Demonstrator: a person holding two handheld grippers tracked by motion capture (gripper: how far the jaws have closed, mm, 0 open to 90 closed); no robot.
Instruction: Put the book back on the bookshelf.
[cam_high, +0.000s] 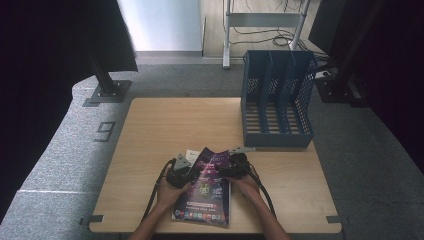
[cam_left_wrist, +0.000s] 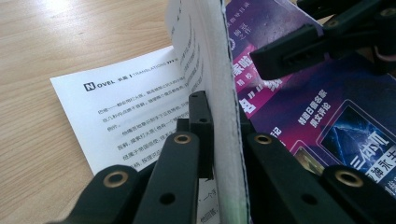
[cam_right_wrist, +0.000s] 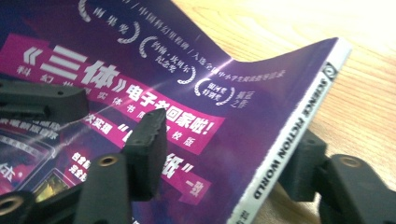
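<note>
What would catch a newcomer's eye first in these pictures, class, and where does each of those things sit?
The purple magazine stands out at the near edge of the wooden table, part of it lifted off a white printed page. The left gripper is shut on its lifted paper edge, while the right gripper straddles the spine side with its jaws apart. Farther back, at the right, stands a blue mesh file rack.

One purple magazine (cam_high: 206, 187), one blue mesh file rack (cam_high: 276, 100) with three slots, two handheld grippers, left (cam_high: 181, 172) and right (cam_high: 235, 165), one wooden table (cam_high: 165, 125)
</note>
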